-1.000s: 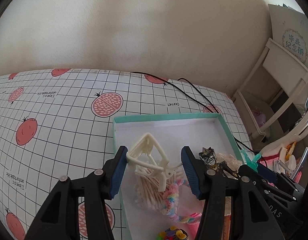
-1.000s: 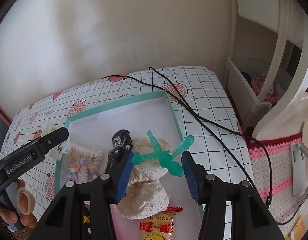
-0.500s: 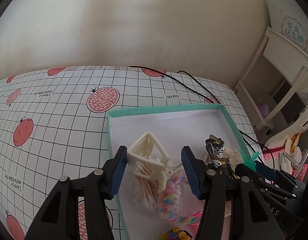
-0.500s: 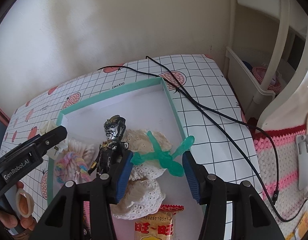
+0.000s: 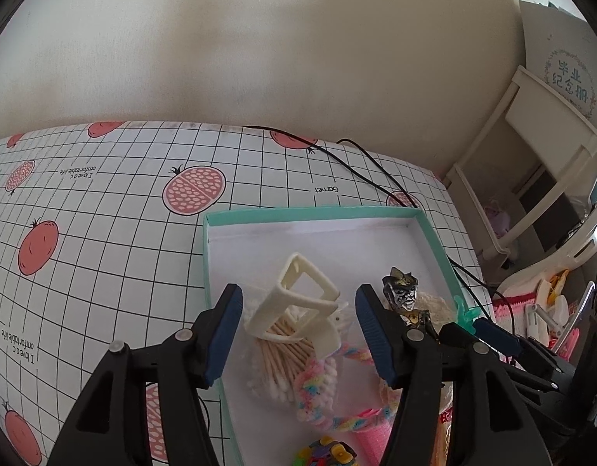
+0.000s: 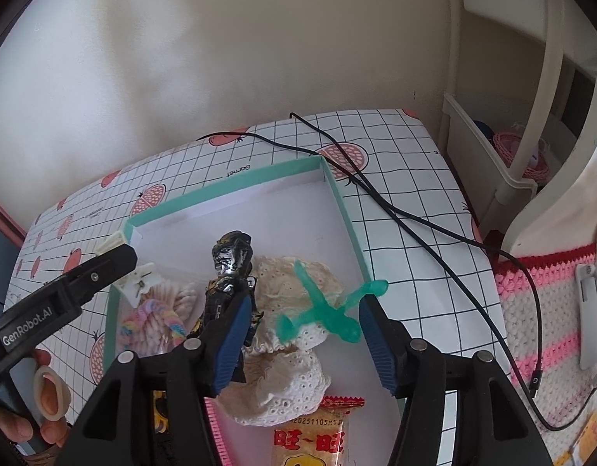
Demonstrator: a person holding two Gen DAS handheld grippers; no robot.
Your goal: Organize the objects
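A teal-rimmed box point(image 5: 310, 213) point(image 6: 236, 190) lies on the pomegranate tablecloth. My left gripper point(image 5: 298, 326) is open over its left part, with a cream hair claw clip point(image 5: 298, 306) between the fingers, above a bag of cotton swabs point(image 5: 283, 361) and a pastel braided band point(image 5: 321, 400). My right gripper point(image 6: 302, 334) is open around a green plastic dragonfly toy point(image 6: 325, 310), which lies on cream lace cloth point(image 6: 287, 369). A black-and-silver figurine point(image 6: 230, 272) point(image 5: 405, 299) stands by the right gripper's left finger.
A black cable point(image 6: 395, 209) runs across the table right of the box. A snack packet point(image 6: 310, 435) lies at the box's near end. A white shelf unit point(image 5: 531, 178) stands right of the table. A pink crocheted mat point(image 6: 543, 310) lies at the right.
Both grippers have lifted and drawn back a little. The figurine has risen from lying to upright. The clip and the dragonfly stay between open fingers.
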